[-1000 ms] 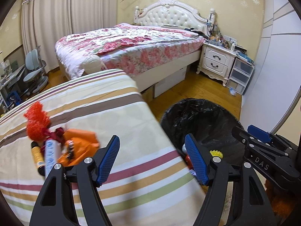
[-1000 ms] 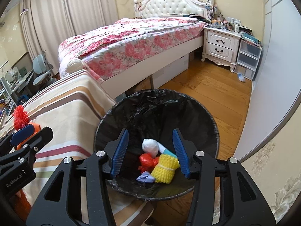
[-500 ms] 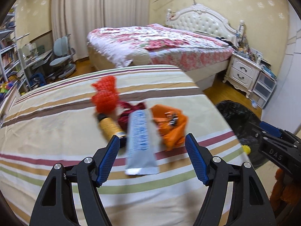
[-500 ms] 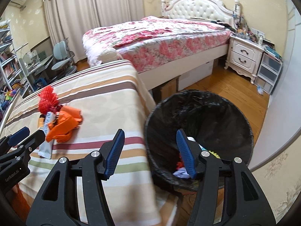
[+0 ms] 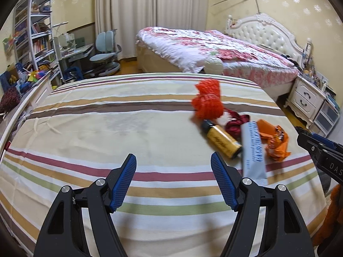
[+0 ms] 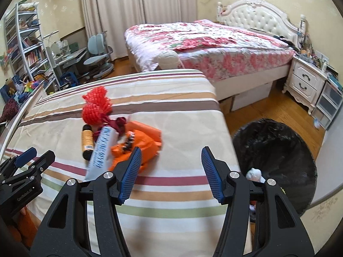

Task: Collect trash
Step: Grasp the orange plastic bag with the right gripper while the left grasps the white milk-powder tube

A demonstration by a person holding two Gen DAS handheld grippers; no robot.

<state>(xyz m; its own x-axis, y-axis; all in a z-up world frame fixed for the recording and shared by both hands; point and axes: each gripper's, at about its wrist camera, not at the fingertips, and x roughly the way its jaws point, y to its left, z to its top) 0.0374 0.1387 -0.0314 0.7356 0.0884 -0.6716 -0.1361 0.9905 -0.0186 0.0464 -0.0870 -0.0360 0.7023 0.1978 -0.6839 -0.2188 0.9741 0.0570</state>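
A small heap of trash lies on the striped bedspread: a red foam net, a yellow bottle with a black cap, a dark red scrap, a silver-blue tube and an orange wrapper. My left gripper is open and empty, with the heap up and to its right. My right gripper hangs open and empty over the stripes; the orange wrapper sits just beyond its left finger. The black-lined bin stands on the floor to the right, with trash inside.
A floral bed with a white headboard stands behind, and a white nightstand at right. A desk, chairs and shelves fill the left side. Wooden floor lies between the beds.
Both views swung left, from the bin over to the striped bedspread. The trash heap slid from the left to the right in the left wrist view. The right jaws widened.
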